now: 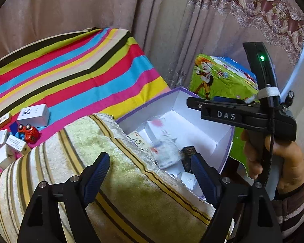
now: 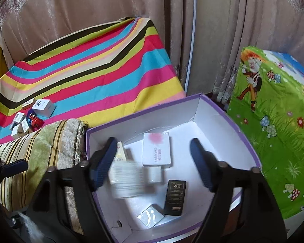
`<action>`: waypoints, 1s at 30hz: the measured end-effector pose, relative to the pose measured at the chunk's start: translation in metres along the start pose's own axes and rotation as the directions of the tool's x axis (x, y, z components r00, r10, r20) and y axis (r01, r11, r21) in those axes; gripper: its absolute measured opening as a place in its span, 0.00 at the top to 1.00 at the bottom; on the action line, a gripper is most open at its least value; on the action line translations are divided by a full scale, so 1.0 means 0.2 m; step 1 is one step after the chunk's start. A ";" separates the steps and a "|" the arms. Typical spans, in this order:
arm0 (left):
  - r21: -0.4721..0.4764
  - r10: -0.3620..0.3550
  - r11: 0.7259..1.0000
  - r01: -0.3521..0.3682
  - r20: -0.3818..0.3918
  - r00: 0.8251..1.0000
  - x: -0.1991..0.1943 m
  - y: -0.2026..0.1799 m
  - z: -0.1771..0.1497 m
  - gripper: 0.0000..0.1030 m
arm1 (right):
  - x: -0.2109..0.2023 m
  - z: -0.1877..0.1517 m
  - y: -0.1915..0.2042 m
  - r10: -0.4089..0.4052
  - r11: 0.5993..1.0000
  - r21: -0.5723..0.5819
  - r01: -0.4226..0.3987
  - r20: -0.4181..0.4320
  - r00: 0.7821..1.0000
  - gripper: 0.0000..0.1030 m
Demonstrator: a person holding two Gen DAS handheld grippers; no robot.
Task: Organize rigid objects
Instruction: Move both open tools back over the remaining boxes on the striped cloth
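Note:
A purple-edged white storage box (image 2: pixel 212 109) holds several small cartons: a white one with a pink mark (image 2: pixel 156 149), a black one (image 2: pixel 174 197) and a blurred white one (image 2: pixel 129 179), apparently in mid-fall. My right gripper (image 2: pixel 153 165) is open and empty above the box. My left gripper (image 1: pixel 150 179) is open and empty over a striped cushion (image 1: pixel 121 192), beside the box (image 1: pixel 192 119). The right gripper's body (image 1: pixel 243 117) shows in the left wrist view. More white cartons (image 1: pixel 33 114) and a red toy car (image 1: pixel 29 132) lie on the striped cloth.
A rainbow-striped cloth (image 2: pixel 95 70) covers the surface to the left. A green cartoon-print cloth (image 2: pixel 273 121) covers something to the right of the box. Curtains (image 2: pixel 131 4) hang behind. The cushion (image 2: pixel 40 151) borders the box's left side.

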State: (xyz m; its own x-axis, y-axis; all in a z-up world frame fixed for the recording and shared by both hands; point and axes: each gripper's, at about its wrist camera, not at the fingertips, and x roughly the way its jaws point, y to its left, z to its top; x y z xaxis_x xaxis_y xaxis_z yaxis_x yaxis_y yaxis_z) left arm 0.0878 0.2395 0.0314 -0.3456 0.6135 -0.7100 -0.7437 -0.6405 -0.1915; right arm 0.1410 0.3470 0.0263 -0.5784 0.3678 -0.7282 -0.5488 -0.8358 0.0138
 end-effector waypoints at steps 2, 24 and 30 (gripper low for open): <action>-0.013 0.031 0.999 -0.031 0.000 1.000 -0.01 0.01 0.01 0.17 | -0.01 0.01 0.01 -0.012 1.000 -0.008 0.012 0.008 1.000 0.14; -0.125 0.152 0.983 -0.138 0.110 0.982 -0.22 0.30 0.00 0.17 | -0.06 0.04 0.19 -0.070 0.994 -0.083 0.076 0.071 0.995 0.07; -0.212 0.172 0.967 -0.140 0.142 0.975 -0.31 0.43 -0.06 0.17 | -0.08 0.02 0.24 0.052 0.995 -0.085 -0.046 0.063 0.997 0.07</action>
State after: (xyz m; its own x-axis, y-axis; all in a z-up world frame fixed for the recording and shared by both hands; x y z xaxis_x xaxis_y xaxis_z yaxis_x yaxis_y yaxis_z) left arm 0.0518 0.1399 0.0511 -0.5464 0.5534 -0.6286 -0.5495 -0.8033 -0.2296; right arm 0.1208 0.3035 0.0413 -0.6430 0.3492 -0.6816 -0.4681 -0.8836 -0.0111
